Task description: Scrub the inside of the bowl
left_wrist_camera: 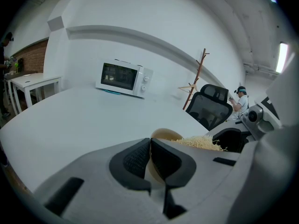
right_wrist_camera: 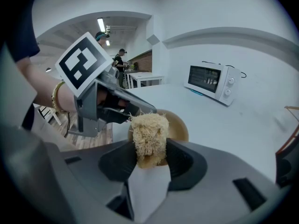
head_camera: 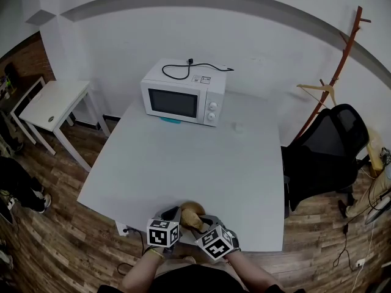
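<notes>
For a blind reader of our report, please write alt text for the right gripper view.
The right gripper clamps a straw-coloured fibrous scrubber in front of a tan bowl, whose rim the left gripper pinches from the left. Behind, a white microwave stands on the white table.
</notes>
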A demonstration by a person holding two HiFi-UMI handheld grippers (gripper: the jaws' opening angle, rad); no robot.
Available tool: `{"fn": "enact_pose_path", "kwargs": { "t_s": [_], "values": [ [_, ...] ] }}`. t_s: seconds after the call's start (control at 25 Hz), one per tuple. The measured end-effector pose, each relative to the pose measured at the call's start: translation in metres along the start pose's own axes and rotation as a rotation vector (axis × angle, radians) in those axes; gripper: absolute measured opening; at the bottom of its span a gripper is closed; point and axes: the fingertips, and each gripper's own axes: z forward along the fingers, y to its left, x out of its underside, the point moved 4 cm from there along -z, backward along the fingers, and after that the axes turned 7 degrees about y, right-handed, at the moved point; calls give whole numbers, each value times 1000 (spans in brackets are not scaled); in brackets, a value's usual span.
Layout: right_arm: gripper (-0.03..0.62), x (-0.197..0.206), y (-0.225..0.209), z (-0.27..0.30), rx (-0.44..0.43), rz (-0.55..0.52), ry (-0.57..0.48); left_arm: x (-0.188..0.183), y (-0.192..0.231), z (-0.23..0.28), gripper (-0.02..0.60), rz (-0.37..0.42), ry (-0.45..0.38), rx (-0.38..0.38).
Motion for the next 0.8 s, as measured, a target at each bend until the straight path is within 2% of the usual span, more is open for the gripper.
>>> {"fn": "enact_pose_path", "kwargs": {
  "t_s": [0.16, 0.52, 0.8],
  "values": [
    [175, 7, 1, -1, 4, -16, 13, 2, -1, 2, 26, 6, 6, 2],
    [175, 20, -17, -8, 67, 56, 16, 12, 1, 9, 26, 9, 38, -3],
    [176, 19, -18, -15, 104, 129, -49, 20, 4, 19, 26, -7, 70, -16]
  ]
}}
